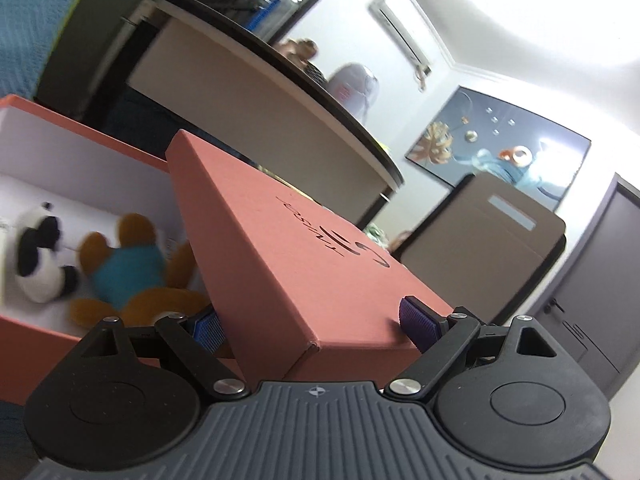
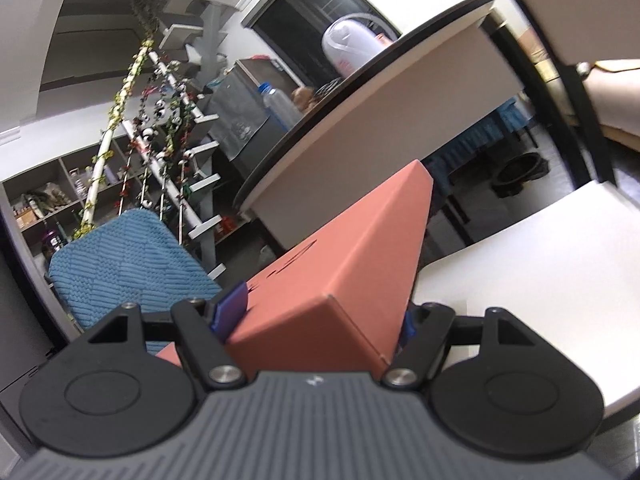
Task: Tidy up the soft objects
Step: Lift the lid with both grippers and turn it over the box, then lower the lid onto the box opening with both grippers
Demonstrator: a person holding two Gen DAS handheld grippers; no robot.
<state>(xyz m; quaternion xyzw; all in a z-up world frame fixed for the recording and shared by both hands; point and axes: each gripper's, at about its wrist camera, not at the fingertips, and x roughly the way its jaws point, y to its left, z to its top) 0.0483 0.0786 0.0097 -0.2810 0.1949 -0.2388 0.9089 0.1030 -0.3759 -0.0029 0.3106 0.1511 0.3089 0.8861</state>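
Note:
A salmon-pink box lid [image 1: 304, 248] is held tilted above the open salmon box [image 1: 36, 136] with a white inside. My left gripper [image 1: 312, 326] is shut on one corner of the lid, its blue pads [image 1: 418, 320] pressing both sides. Inside the box lie a black-and-white panda plush [image 1: 38, 256] and a brown bear plush in a teal shirt [image 1: 128, 268]. In the right wrist view my right gripper [image 2: 320, 320] is shut on another corner of the same lid [image 2: 352, 264], which points up and away.
A round beige table with a dark rim [image 1: 280, 92] stands close behind the box, with a clear container [image 2: 348, 44] on it. A blue knitted cushion [image 2: 128, 260] sits left of the right gripper. A white tabletop [image 2: 540, 264] lies to its right. Shelves [image 2: 60, 200] line the far wall.

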